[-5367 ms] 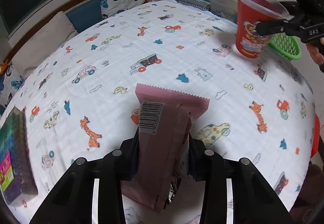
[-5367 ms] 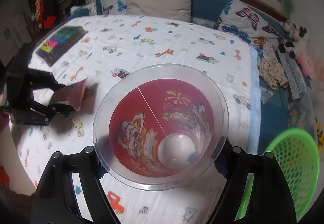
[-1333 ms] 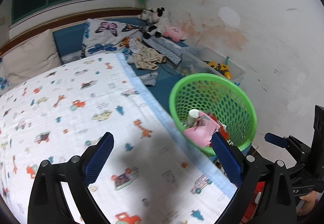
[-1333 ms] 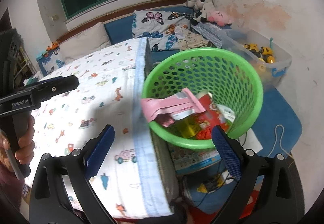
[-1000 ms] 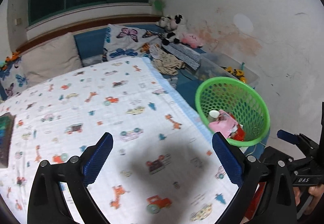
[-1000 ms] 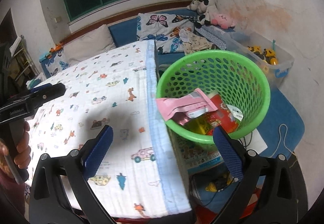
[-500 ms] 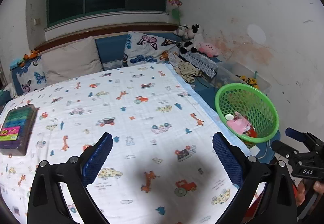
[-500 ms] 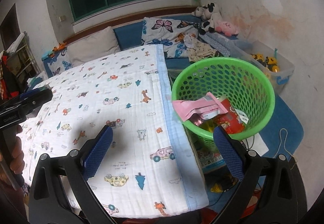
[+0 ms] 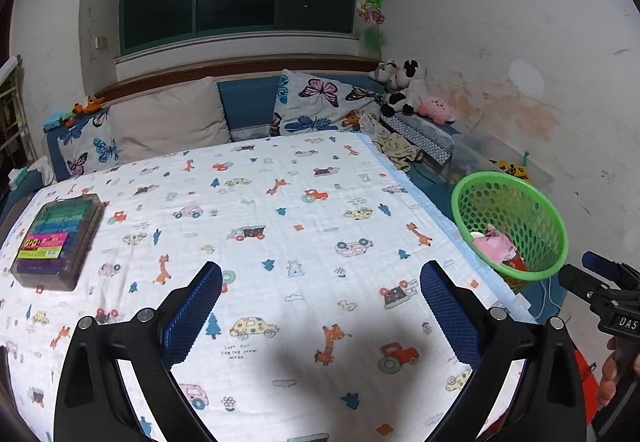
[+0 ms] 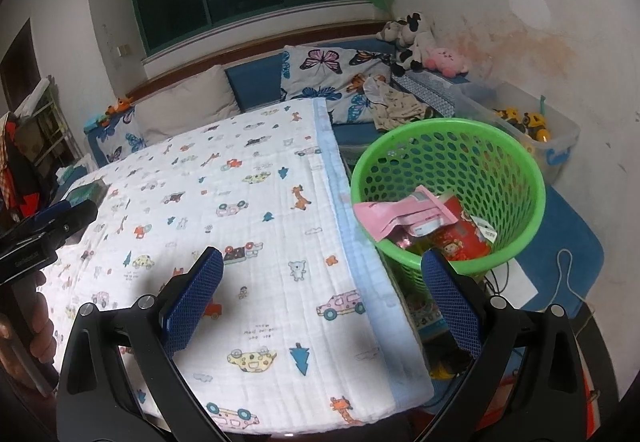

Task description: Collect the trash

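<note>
A pink wrapper (image 10: 400,212) and red cup (image 10: 460,238), likely light and crushable, best pinched by an edge, lie in the green basket (image 10: 516,162) beside the bed (image 10: 248,226); left gripper (image 9: 320,310) and right gripper (image 10: 320,306) hover above the blanket, jaws spread wide, empty.

The printed blanket (image 9: 280,242) covers the table, a marker case (image 9: 56,242) lying on its left side. Off the right edge stands the laundry-style basket (image 10: 520,162), with a snack wrapper (image 10: 396,212) and a cup (image 10: 460,238) in it. Behind run the pillows (image 9: 168,118); plush toys (image 9: 400,86) sit in the right corner.
</note>
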`<state>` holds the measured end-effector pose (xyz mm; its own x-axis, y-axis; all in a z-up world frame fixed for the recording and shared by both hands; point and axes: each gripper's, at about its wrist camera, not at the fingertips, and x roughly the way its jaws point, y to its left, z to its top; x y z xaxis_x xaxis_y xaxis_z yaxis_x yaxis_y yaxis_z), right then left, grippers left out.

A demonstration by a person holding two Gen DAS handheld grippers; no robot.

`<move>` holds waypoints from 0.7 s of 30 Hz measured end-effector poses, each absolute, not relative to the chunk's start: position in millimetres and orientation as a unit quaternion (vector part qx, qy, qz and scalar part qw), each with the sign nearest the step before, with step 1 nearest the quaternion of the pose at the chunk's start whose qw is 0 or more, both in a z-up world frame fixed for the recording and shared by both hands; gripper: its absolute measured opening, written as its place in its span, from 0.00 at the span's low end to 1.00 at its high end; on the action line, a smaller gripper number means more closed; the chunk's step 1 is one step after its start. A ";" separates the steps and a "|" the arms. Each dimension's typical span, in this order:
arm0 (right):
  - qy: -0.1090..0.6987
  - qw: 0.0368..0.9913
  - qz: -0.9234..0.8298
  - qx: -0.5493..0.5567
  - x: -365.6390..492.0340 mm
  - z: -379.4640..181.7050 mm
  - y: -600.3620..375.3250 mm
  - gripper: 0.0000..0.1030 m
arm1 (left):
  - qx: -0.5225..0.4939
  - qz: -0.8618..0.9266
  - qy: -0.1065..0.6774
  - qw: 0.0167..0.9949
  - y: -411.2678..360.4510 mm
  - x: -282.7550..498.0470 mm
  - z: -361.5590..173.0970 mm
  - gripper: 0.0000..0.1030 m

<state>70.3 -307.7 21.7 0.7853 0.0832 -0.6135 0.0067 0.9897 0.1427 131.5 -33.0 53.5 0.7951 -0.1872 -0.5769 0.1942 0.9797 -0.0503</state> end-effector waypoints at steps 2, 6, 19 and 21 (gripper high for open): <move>0.329 0.942 0.019 0.066 70.1 20.7 -305.8 0.96 | 0.006 -0.100 0.303 0.948 -31.4 129.5 53.6 0.93; 0.329 0.942 0.022 0.067 68.3 20.2 -303.0 0.96 | 0.009 -0.093 0.298 0.950 -29.9 125.6 54.1 0.93; 0.325 0.943 0.026 0.061 63.5 22.5 -297.2 0.96 | 0.011 -0.083 0.286 0.955 -29.5 116.8 57.5 0.93; 0.325 0.943 0.027 0.062 63.5 22.3 -297.4 0.96 | 0.013 -0.082 0.285 0.955 -30.6 116.1 58.6 0.93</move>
<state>63.5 -297.4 22.3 0.7874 0.0901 -0.6099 -0.0101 0.9910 0.1333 116.1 -30.6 58.6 0.8234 -0.1496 -0.5474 0.1649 0.9861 -0.0215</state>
